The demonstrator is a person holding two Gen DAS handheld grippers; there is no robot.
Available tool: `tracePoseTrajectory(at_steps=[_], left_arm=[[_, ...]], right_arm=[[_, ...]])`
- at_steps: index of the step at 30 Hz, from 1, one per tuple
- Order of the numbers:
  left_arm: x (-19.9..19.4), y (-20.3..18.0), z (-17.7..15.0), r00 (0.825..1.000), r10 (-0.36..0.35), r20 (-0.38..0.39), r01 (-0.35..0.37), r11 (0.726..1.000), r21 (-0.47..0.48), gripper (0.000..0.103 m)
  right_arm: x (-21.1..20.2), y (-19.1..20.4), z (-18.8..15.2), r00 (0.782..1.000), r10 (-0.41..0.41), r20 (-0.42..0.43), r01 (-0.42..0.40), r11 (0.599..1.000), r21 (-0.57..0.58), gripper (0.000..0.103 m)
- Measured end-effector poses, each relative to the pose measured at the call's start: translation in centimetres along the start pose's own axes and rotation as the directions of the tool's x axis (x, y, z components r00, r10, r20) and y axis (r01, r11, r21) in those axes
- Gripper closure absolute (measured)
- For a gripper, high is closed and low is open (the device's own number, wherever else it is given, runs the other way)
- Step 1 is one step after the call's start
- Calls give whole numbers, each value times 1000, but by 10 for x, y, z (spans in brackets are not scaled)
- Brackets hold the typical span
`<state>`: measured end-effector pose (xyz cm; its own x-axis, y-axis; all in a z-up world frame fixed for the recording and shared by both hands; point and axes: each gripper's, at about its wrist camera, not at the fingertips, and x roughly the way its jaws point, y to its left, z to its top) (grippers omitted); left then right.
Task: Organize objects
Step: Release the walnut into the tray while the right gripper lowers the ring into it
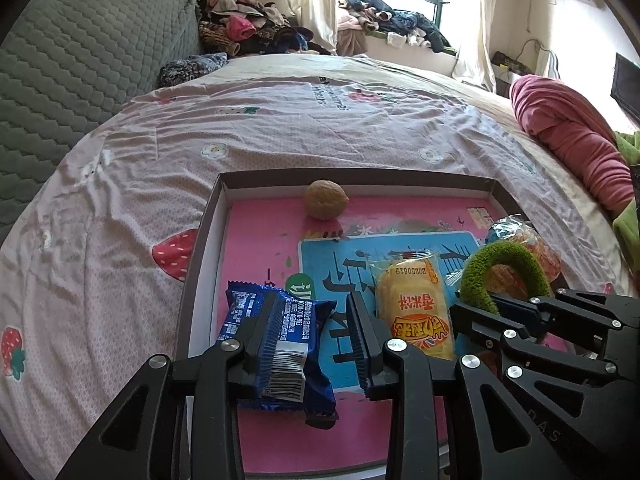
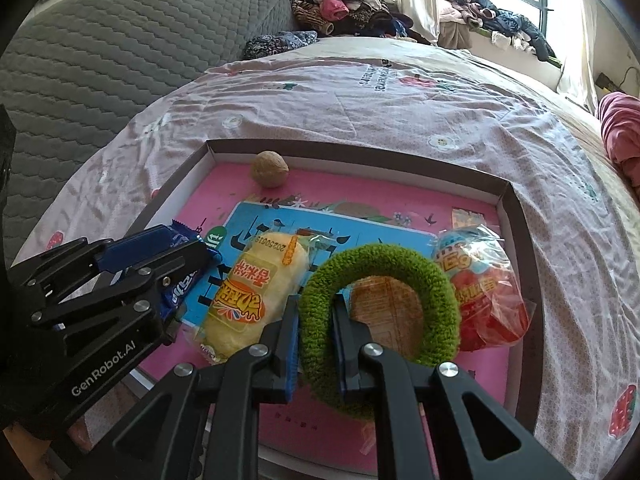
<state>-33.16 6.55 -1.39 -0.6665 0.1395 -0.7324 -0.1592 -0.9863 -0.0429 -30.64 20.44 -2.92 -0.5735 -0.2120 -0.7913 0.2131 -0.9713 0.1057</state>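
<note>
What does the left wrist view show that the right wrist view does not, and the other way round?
Only the left wrist view shows the barcode side of the blue snack packet between the left gripper's fingers, which look slightly apart around it.

Only the right wrist view shows the full green fuzzy ring, with the right gripper pinching its band, and the whole red snack bag.

Both views share the shallow box, the walnut at its far wall, and the yellow cake packet lying between the two grippers.
</note>
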Motion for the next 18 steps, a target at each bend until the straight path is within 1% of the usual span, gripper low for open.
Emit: tracePoseTrajectory(at_steps=[1,3,4,5,11,13,15,18], left_arm=[[0,0,0,1000,-1,1,1,1000,0,63],[-2,0,0,1000,6,4,-6,1000,-4,49],[-2,0,-1,1000,10,5,-10,1000,-2,45],[-3,0,-1,1000,15,7,-15,1000,-2,43],[-4,4,-2,1000,28,2,-28,1000,-10,39],[-3,5,-4,999,35,-3,-35,999,-6,35],[-3,6,-5,999,31,-4,-31,999,-6,35],[-5,7,-5,999,37,0,-37,999,-10,32]], right_arm=[[0,0,0,1000,-1,0,1,1000,2,87],[0,-1,0,1000,1,0,-1,1000,4,84],[-1,-1,0,1000,0,-1,0,1000,4,81],[0,-1,0,1000,-6,-5,6,1000,1,76],[-3,-3,-4,1000,-21,-7,21,1000,2,57],[-5,-4,-5,1000,-23,-6,23,1000,4,55],[-6,-4,-6,1000,-21,-6,21,1000,4,54],[-7,-4,-6,1000,-19,-8,19,1000,2,50]])
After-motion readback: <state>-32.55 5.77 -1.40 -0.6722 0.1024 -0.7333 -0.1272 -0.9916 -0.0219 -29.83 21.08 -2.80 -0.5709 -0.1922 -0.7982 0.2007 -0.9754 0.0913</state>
